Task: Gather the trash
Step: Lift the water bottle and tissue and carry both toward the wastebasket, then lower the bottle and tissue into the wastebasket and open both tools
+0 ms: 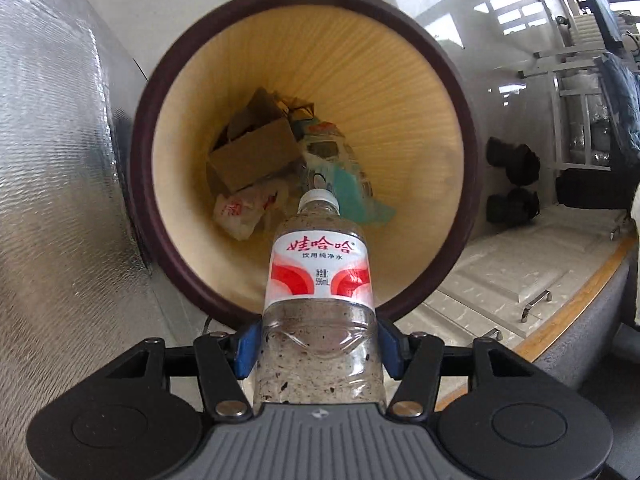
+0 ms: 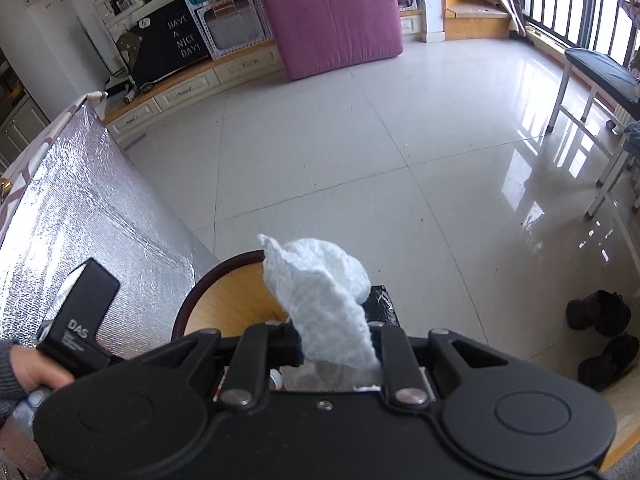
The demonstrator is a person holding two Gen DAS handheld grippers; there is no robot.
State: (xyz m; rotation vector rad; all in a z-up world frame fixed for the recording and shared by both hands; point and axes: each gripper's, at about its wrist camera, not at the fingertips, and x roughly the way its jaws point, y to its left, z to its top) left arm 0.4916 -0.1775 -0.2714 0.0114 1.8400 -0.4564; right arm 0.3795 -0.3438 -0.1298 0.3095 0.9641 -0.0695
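Clamping a water bottle [image 1: 319, 300] low on its body between half-spread left fingers [image 1: 245, 350], neck over the bin [image 1: 466, 128]: light, thin-walled, slippery. Pinching limp white tissue [image 2: 320, 292] between near-closed right fingers [image 2: 298, 344], beyond the rim.

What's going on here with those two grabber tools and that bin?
A person is tidying up trash with a handheld gripper in each hand. The left gripper clamps a plastic water bottle, pointed cap-first into the open mouth of a round wastebasket that already holds a cardboard box and wrappers. The right gripper pinches a crumpled white tissue near the basket's rim. Neither piece has been dropped in yet.
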